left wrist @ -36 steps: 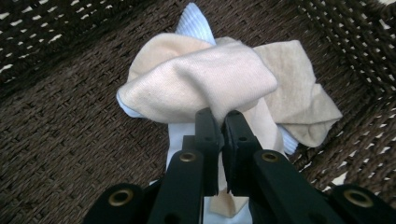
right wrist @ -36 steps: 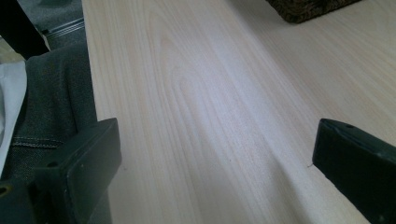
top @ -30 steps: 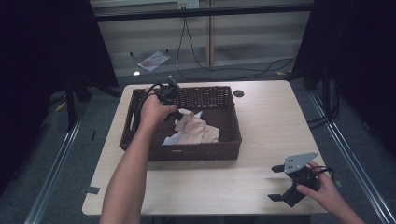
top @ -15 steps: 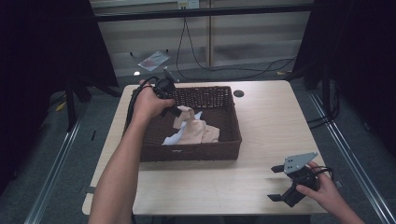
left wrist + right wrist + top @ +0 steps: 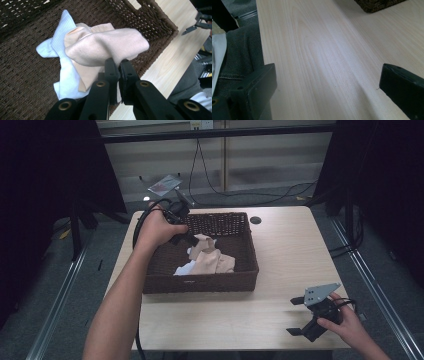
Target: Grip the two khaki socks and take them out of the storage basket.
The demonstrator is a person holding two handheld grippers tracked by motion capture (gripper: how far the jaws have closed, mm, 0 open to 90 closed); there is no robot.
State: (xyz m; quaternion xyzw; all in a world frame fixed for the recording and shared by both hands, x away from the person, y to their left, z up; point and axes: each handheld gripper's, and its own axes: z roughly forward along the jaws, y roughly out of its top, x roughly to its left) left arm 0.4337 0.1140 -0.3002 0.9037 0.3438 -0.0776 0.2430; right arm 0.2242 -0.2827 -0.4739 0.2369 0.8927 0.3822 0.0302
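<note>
Your left gripper [image 5: 117,65] has its jaws pressed together on the edge of the peach sock [image 5: 105,47], and since a second ago your hand has risen and drifted toward the basket's far-left corner — the sock's pinched end has come up with it, while the rest trails down into the pile. In the high view the left gripper [image 5: 186,236] sits at about 10 o'clock of the wicker basket [image 5: 200,282], just inside its far rim, with the peach sock [image 5: 212,260] draped near the basket's centre. The white sock [image 5: 63,75] lies under it on the basket floor, showing at the peach sock's 8 o'clock in the left gripper view; it looks flat rather than dragged along, though the two overlap and could cling. So the pick seems secure and the lift is under way — you likely need more height before the toe clears the rim. Your right gripper [image 5: 306,316] has not moved: it rests low over the table [image 5: 280,245] at the basket's 4 o'clock, jaws spread wide with nothing between them.
</note>
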